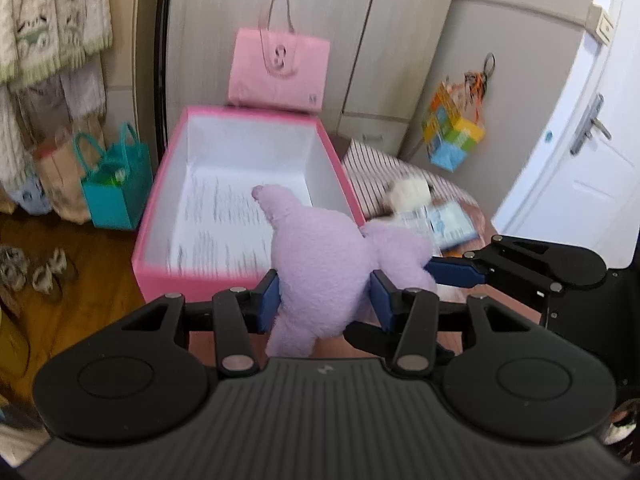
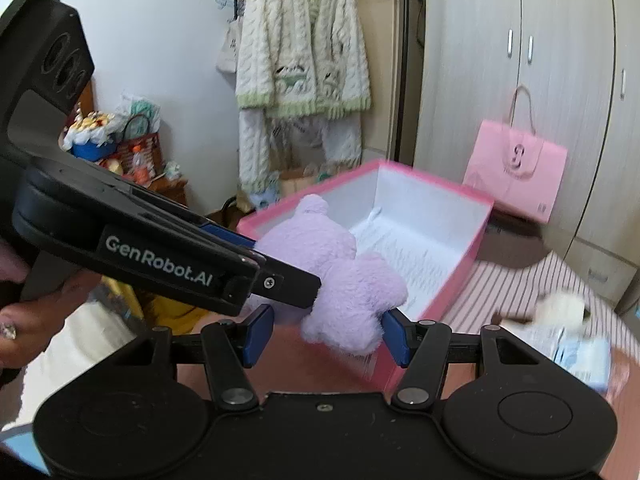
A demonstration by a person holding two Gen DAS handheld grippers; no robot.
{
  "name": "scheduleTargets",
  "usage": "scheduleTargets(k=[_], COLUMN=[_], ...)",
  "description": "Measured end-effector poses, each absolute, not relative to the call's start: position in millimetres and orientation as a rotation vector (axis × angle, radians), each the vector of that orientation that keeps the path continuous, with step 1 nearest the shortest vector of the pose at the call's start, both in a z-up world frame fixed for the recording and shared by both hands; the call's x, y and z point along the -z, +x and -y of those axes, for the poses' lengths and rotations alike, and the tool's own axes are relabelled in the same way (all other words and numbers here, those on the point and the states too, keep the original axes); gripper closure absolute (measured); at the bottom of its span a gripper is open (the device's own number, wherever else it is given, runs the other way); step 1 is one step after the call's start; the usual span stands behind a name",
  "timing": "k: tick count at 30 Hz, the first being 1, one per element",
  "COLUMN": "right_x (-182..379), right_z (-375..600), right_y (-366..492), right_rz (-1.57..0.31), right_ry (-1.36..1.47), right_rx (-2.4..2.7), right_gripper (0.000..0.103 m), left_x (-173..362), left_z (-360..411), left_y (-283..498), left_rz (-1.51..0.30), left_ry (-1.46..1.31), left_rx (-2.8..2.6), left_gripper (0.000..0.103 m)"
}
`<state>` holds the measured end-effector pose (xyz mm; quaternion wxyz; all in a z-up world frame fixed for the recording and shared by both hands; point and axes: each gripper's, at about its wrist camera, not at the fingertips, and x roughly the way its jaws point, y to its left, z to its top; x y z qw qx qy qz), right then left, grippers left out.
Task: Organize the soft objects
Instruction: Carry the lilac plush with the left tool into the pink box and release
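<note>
A lilac plush toy (image 1: 320, 268) hangs just above the near edge of an open pink box (image 1: 160, 184) with a white inside. My left gripper (image 1: 325, 300) is shut on the plush body. In the right wrist view the plush (image 2: 352, 284) sits between the blue pads of my right gripper (image 2: 326, 334), which stands wide, its right pad touching the fur. The left gripper (image 2: 280, 276) reaches in from the left and clamps the toy. The pink box (image 2: 476, 240) lies right behind it.
A cream plush (image 1: 412, 196) and a blue packet (image 1: 444, 224) lie on a striped cloth (image 1: 372, 168) to the right of the box. A pink bag (image 1: 280, 68) leans on the wardrobe, a teal bag (image 1: 116, 188) stands on the floor at left. A white door (image 1: 580, 160) is at right.
</note>
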<state>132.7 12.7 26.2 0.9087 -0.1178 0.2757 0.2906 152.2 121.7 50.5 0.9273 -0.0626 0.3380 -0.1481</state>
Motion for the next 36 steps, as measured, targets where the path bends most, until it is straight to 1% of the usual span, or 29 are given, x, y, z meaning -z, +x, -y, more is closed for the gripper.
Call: scheduleTargets(k=[3, 9, 13, 19, 25, 30, 33, 34, 36], right_x=[-38.1, -46.2, -42.5, -26.2, -5.9, 7.8, 12.7, 14.7, 16.8], right_z=[-21.7, -23.5, -24.2, -22.6, -30.6, -36.7, -41.9, -42.7, -45.1], right_y=[158.3, 217.6, 265.1, 332.7, 378.9, 396.5, 398.3, 398.3, 395.6], right_rz=[-0.530, -0.540, -0.584, -0.682, -0.771, -0.815, -0.823, -0.826, -0.811], right_ry=[-0.262, -0.224, -0.237, -0.267, -0.312, -0.350, -0.392, -0.407, -0.439], right_rx=[-0.590, -0.584, -0.579, -0.578, -0.590, -0.594, -0.577, -0.559, -0.522], right_gripper=[0.038, 0.038, 0.039, 0.039, 0.039, 0.039, 0.037, 0.035, 0.033], left_x=[-60.9, -64.6, -53.2, -21.8, 2.4, 16.5, 19.7, 19.7, 17.4], left_z=[-126.8, -136.1, -140.6, -145.4, -144.2, -145.0, -146.3, -146.6, -148.6], left_y=[177.1, 238.5, 288.4, 354.0, 389.9, 400.9, 405.9, 406.3, 406.4], left_rz=[-0.667, -0.675, -0.726, -0.824, -0.887, -0.914, -0.941, -0.944, -0.927], left_ry=[-0.130, -0.171, -0.225, -0.352, -0.381, -0.404, -0.412, -0.408, -0.410], left_rx=[0.298, 0.301, 0.298, 0.253, 0.202, 0.169, 0.166, 0.163, 0.155], left_gripper=[0.056, 0.056, 0.056, 0.057, 0.057, 0.057, 0.055, 0.055, 0.051])
